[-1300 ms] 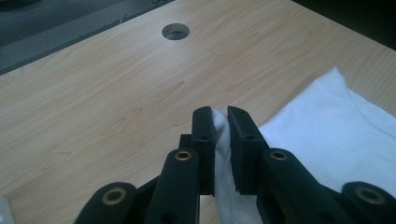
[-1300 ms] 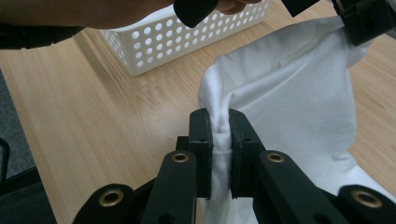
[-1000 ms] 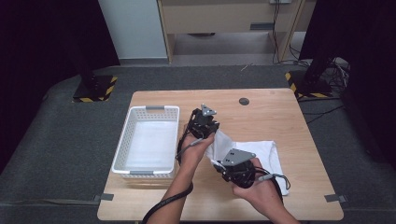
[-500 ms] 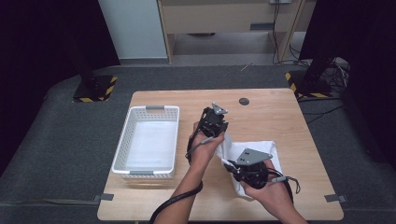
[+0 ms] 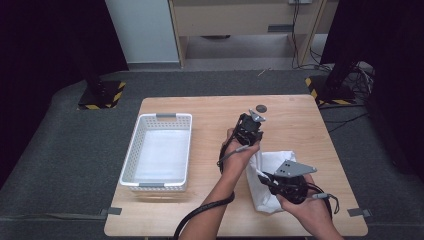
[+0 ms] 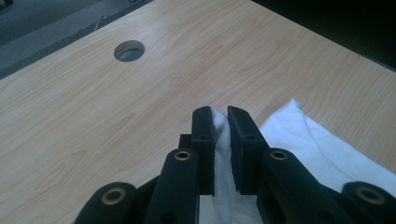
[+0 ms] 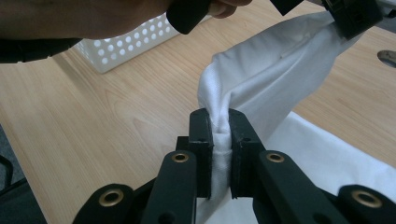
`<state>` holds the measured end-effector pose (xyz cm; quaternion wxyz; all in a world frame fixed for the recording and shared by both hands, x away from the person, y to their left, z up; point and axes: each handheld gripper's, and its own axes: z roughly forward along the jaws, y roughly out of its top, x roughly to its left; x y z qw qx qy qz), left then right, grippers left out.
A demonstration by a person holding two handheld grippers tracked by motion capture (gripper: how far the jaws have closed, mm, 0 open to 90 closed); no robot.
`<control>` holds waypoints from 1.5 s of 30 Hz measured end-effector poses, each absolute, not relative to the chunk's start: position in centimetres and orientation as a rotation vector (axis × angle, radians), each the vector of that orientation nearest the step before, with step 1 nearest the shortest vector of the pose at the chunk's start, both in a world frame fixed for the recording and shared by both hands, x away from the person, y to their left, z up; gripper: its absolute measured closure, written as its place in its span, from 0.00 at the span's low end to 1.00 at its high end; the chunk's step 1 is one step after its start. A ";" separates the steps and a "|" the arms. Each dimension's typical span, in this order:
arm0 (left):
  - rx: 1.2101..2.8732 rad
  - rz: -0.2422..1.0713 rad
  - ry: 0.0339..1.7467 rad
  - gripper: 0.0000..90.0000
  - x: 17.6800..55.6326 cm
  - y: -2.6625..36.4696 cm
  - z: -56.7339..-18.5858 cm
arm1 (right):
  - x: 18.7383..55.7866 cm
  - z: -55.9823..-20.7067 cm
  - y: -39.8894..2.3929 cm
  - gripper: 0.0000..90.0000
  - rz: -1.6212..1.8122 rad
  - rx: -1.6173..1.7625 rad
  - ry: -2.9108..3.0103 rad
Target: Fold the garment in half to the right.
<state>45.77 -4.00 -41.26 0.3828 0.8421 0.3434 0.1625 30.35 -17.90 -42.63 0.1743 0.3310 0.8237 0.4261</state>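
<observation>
A white cloth [image 5: 272,167] lies rumpled on the right half of the wooden table [image 5: 200,110]. My left gripper [image 5: 251,136] is shut on one edge of the cloth [image 6: 299,135], its jaws [image 6: 220,114] pinching a fold just above the tabletop. My right gripper [image 5: 263,176] is nearer the front edge and is shut on another part of the cloth [image 7: 280,70], which rises bunched from its jaws [image 7: 219,116]. In the right gripper view the cloth stretches taut up to the left gripper [image 7: 355,18] at the top right.
An empty white perforated basket [image 5: 131,160] stands on the left half of the table. A round cable hole [image 5: 260,107] sits near the far edge, ahead of the left gripper. Bare wood lies between basket and cloth. Dark floor surrounds the table.
Both hands have slid to the right across the table, carrying the cloth with them. Both grips have stayed closed on it.
</observation>
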 end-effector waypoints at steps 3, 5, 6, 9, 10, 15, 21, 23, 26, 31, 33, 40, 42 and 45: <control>2.148 0.405 0.873 0.90 45.8 -4.4 -41.5 | 30.3 -42.8 -18.3 0.91 1.202 0.949 2.333; 2.150 0.402 0.867 0.90 45.8 -4.7 -41.7 | 30.2 -43.0 -18.6 0.91 1.196 0.959 2.333; 2.155 0.405 0.860 0.90 45.8 -4.9 -41.9 | 30.2 -43.3 -18.8 0.91 1.188 0.961 2.333; 2.152 0.397 0.863 0.90 45.9 -5.1 -42.1 | 30.1 -43.5 -19.1 0.91 1.185 0.972 2.328; 2.156 0.394 0.859 0.90 45.9 -5.3 -42.3 | 30.2 -43.7 -19.4 0.91 1.180 0.984 2.329; 2.159 0.386 0.839 0.90 46.0 -5.8 -42.7 | 30.2 -44.2 -19.9 0.91 1.168 1.002 2.332; 2.165 0.384 0.826 0.90 46.1 -6.4 -42.6 | 30.2 -43.9 -20.2 0.91 1.166 1.009 2.323; 2.165 0.376 0.825 0.90 46.1 -6.6 -42.9 | 30.2 -44.0 -20.4 0.91 1.160 1.019 2.321; 2.150 0.347 0.834 0.90 46.1 -7.0 -43.6 | 30.1 -44.8 -20.8 0.91 1.145 1.037 2.328; 2.157 0.351 0.818 0.90 46.0 -7.4 -43.7 | 29.9 -45.1 -20.8 0.91 1.140 1.047 2.331; 2.156 0.355 0.812 0.90 46.0 -7.5 -43.5 | 29.9 -44.9 -20.9 0.91 1.140 1.046 2.329; 2.146 0.344 0.814 0.90 46.3 -7.2 -44.5 | 30.1 -45.2 -21.1 0.91 1.111 1.043 2.328; 2.131 0.313 0.831 0.90 46.4 -6.9 -45.7 | 30.2 -46.2 -21.1 0.91 1.082 1.049 2.343; 2.108 0.292 0.834 0.89 46.5 -6.7 -46.4 | 30.3 -46.7 -21.0 0.91 1.075 1.059 2.352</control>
